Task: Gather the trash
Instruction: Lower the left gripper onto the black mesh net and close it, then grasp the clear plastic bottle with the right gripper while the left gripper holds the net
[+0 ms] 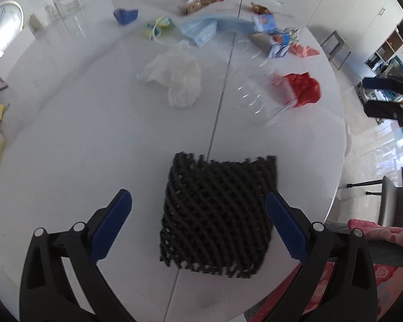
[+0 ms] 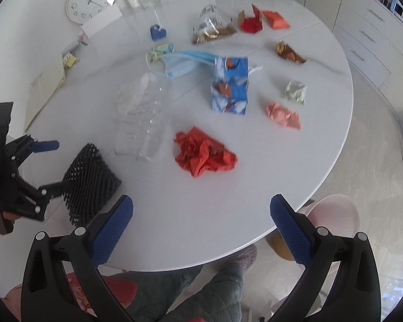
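Barely begun: both grippers' jaws released, left gripper (image 1: 198, 212) straddling the black mesh (image 1: 217, 214); litter still covers the counter (image 2: 255, 187); right gripper (image 2: 201, 214) idle.

We are seeing a black lattice-patterned mesh basket (image 1: 217, 214) between the left gripper's (image 1: 198, 222) blue, dot-textured pads (image 1: 112, 225).

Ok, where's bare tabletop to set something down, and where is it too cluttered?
Bare table lies along the near edge, between the black mesh piece, the red crumpled paper and the right gripper. The far half is crowded: blue carton, face mask, clear bottle, snack bag.
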`<state>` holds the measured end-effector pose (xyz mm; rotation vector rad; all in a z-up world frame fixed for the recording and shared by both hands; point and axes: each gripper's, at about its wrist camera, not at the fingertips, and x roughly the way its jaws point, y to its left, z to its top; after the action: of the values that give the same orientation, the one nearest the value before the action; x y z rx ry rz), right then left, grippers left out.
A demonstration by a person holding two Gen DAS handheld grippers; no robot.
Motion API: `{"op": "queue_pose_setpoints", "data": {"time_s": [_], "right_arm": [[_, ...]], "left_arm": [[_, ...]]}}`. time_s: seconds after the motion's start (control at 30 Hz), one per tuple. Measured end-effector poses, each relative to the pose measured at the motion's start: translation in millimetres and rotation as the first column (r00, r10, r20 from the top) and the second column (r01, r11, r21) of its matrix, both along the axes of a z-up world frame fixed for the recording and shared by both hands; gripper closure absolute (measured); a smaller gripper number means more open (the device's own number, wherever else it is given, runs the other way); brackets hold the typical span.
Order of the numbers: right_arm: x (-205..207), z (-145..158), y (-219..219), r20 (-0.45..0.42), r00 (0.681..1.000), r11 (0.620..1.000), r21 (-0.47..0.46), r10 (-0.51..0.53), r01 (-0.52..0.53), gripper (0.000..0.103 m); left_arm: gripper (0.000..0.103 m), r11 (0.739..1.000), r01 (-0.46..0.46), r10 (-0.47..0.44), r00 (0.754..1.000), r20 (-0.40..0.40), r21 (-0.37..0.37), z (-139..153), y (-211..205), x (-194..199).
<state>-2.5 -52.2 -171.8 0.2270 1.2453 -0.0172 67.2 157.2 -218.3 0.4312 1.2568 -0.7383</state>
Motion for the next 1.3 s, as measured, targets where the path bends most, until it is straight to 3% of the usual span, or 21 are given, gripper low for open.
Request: {"op": "queue_pose_setpoints", "data": {"time_s": [0.13,0.23,0.5,0.6,0.87,1.03,1.2,1.3], "right_arm": [[0.3,-9.1,8.5,-0.033,0.999,1.000,-0.009,0.008,-0.009,0.002],[0.5,-13.1,12.1,-0.049,0.999,1.000,-0.022,0.019,-0.021,0.002],[6.0,-12.5,7.0,-0.048,0.999,1.000,-0.025,0.004,-0.005,0.002],[10.5,-9.4,8.3,-0.039,0.999,1.000,-0.029,0.003,-0.004,0.002],[34.1,-1.1,21.8,0.002,1.000,0.999,-0.042,0.016,-0.016,0.002],[80.7,1.6,44.7,0.050,0.998,0.999,-0.035,0.041,-0.039,0.002],[134.7,-32.7,64.9,-0.049,0.999,0.997,-0.075,-0.021,0.018,0.002],[151.2,-48.0,74.4,-0.092,0.995,0.995,-0.094,-0.043,0.035,0.002]], "left_arm": [[0.009,0.997,-0.025,0.017,0.993,-0.114,-0.070,-12.5,16.0,22.3],[0.017,0.993,-0.036,0.015,0.984,-0.176,-0.115,-20.5,19.7,31.7],[0.034,0.992,-0.012,-0.017,0.975,-0.223,-0.126,-38.1,15.1,28.3],[0.051,0.993,0.002,-0.030,0.973,-0.228,-0.122,-39.4,14.2,23.6],[0.087,0.996,-0.061,0.051,0.990,-0.135,-0.069,-31.4,12.5,14.0],[0.088,0.985,-0.157,0.153,0.986,-0.059,-0.070,-7.8,14.6,1.0],[0.087,0.953,-0.292,0.294,0.955,0.022,-0.078,25.6,24.2,-10.2],[0.087,0.923,-0.378,0.382,0.922,0.056,-0.070,36.9,25.4,-21.6]]}}
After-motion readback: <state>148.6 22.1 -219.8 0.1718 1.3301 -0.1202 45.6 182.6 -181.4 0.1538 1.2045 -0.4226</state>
